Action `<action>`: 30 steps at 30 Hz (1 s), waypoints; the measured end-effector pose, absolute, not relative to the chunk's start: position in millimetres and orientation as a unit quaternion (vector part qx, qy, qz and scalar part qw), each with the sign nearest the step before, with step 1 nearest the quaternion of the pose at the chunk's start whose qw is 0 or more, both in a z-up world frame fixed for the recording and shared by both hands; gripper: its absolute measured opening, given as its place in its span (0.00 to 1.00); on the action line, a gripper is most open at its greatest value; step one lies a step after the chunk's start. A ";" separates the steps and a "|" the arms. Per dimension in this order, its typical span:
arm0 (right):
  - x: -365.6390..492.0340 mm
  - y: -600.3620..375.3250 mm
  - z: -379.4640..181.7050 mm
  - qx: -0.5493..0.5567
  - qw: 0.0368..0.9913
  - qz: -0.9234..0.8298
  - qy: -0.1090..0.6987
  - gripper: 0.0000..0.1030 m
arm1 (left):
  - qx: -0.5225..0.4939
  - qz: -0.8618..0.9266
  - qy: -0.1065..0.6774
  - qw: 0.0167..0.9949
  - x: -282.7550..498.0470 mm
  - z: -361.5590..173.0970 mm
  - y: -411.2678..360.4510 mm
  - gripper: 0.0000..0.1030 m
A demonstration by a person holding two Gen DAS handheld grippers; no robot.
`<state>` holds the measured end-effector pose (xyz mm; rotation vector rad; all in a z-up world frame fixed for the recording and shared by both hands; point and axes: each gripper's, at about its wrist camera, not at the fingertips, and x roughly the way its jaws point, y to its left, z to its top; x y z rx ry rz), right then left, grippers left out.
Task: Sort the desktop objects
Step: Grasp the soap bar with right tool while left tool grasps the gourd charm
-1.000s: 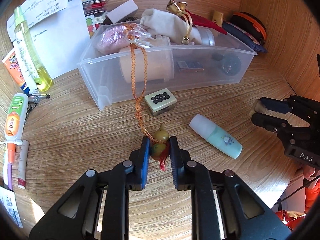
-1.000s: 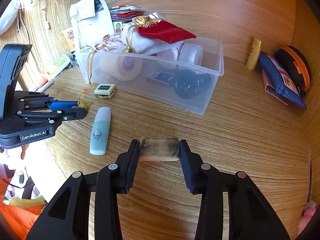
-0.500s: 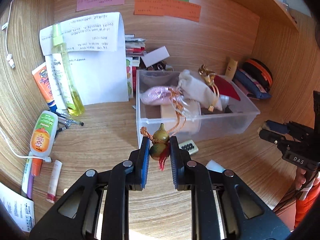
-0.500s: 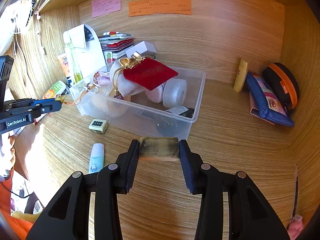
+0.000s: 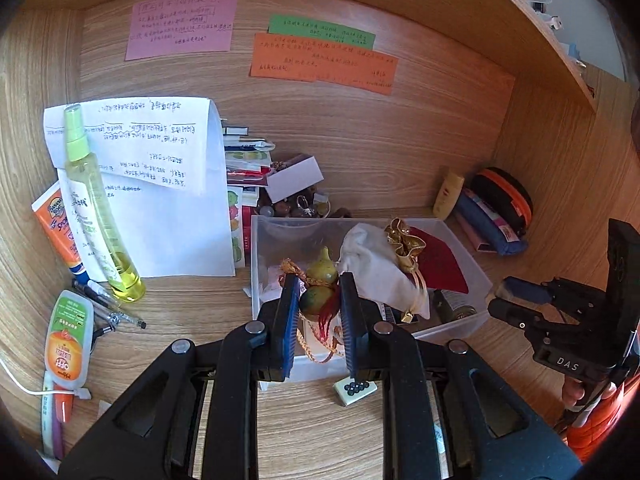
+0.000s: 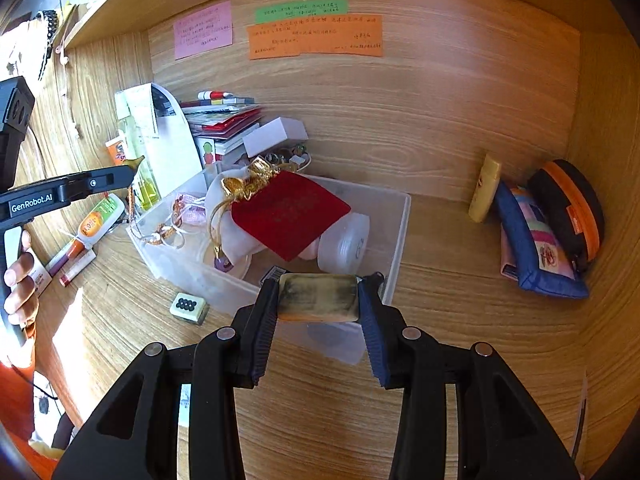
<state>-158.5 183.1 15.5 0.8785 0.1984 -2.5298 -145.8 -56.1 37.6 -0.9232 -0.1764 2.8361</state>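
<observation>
Cord trailing from the small green-yellow gourd charm (image 5: 318,288) clamped in your left gripper (image 5: 319,312) could snag the clear plastic bin (image 5: 472,268); your right gripper (image 6: 318,300) pinches a smudged tan block (image 6: 318,297).

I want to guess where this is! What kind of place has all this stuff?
Probably someone's study desk at home, tucked into a wooden nook. Handwritten sticky notes, like the pink note, are stuck on the back wall, pens lie on the desktop, and a clear storage box holds small keepsakes.
</observation>
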 end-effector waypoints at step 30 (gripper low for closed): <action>-208.8 158.1 -11.3 0.373 0.242 -0.894 0.054 0.36 | -0.339 0.937 -0.039 0.075 -175.1 1.5 -49.2 0.24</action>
